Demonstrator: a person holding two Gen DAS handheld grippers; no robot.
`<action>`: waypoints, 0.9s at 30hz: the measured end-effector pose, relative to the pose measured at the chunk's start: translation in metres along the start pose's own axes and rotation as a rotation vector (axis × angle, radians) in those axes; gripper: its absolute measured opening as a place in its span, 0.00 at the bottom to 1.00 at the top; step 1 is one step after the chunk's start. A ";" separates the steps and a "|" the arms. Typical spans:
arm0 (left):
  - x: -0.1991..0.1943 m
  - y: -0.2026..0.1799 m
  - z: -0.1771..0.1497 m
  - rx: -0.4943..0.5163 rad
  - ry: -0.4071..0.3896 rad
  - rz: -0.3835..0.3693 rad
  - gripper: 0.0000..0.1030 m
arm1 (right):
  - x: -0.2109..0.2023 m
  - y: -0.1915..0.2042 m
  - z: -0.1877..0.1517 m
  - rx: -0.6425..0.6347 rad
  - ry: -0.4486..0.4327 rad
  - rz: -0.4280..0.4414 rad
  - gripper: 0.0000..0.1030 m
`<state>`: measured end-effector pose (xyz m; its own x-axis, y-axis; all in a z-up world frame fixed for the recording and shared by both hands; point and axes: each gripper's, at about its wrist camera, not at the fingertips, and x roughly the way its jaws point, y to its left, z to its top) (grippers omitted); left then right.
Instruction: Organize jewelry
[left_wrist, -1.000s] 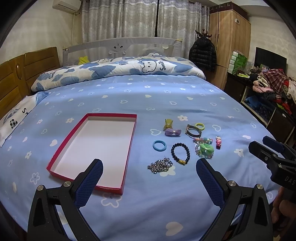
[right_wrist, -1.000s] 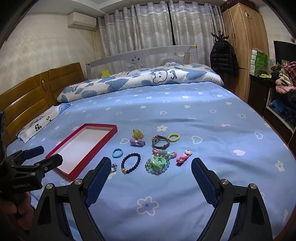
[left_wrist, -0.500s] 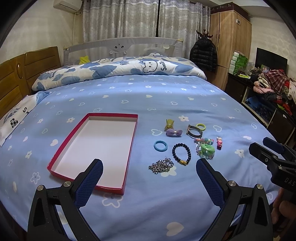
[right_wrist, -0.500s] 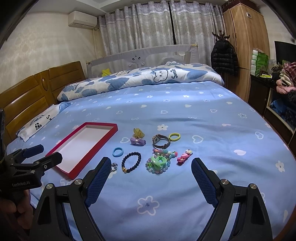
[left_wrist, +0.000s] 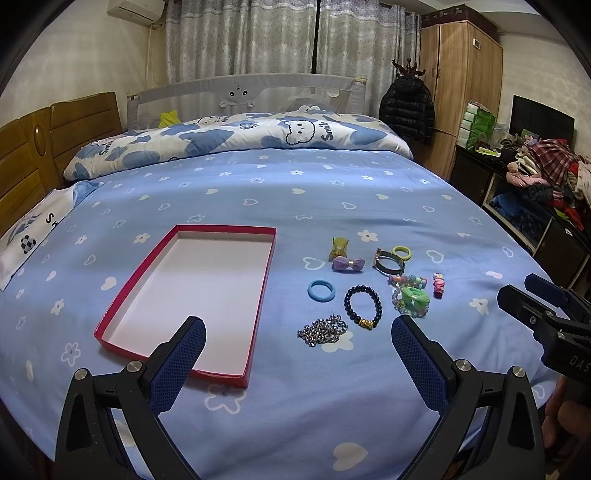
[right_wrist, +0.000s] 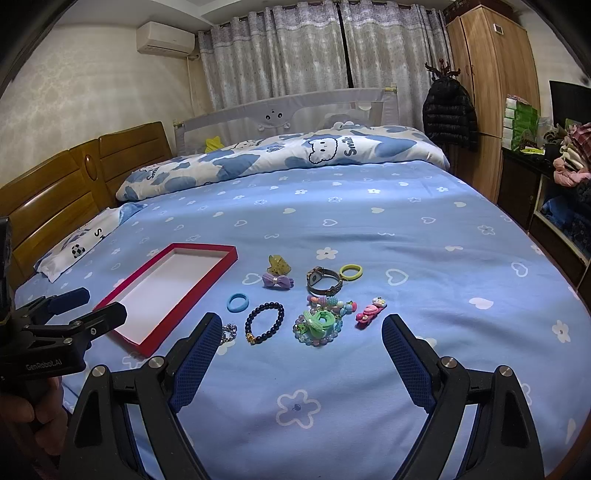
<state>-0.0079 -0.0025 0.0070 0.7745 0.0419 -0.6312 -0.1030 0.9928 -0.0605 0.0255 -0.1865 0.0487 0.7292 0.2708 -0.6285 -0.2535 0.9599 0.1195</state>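
An empty red tray (left_wrist: 271, 254) with a white floor lies on the blue bed, also in the right wrist view (right_wrist: 229, 258). To its right lie several pieces: a silver chain (left_wrist: 322, 329), a black bead bracelet (left_wrist: 363, 305) (right_wrist: 265, 322), a blue ring (left_wrist: 321, 291) (right_wrist: 238, 302), a purple bow (left_wrist: 348, 264) (right_wrist: 277, 281), a watch (right_wrist: 324, 280), a green beaded bracelet (right_wrist: 318, 325) and a pink clip (right_wrist: 370, 312). My left gripper (left_wrist: 297, 341) is open and empty, above the bed's near edge. My right gripper (right_wrist: 301, 341) is open and empty, just short of the jewelry.
A folded cloud-print quilt (left_wrist: 236, 142) lies across the far end of the bed. A wooden headboard (left_wrist: 26, 162) is on the left. A wardrobe (left_wrist: 461, 85) and a shelf piled with clothes (left_wrist: 546, 177) stand to the right. The bed sheet (left_wrist: 332, 206) stretches beyond the jewelry.
Both grippers have drifted slightly; the tray and jewelry sit a touch different in view. Nothing was picked up or moved on the bed.
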 end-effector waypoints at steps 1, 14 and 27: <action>-0.001 0.000 -0.001 0.000 0.000 0.001 0.98 | 0.000 -0.001 0.000 -0.001 0.000 0.000 0.87; 0.004 -0.001 -0.001 -0.001 0.010 0.000 0.98 | 0.002 0.005 -0.003 0.006 0.005 0.003 0.87; 0.016 -0.001 0.001 0.007 0.041 -0.008 0.98 | 0.008 -0.004 -0.005 0.028 0.024 0.013 0.87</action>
<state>0.0057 -0.0023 -0.0022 0.7490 0.0290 -0.6619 -0.0923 0.9939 -0.0608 0.0287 -0.1887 0.0392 0.7106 0.2814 -0.6448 -0.2446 0.9582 0.1485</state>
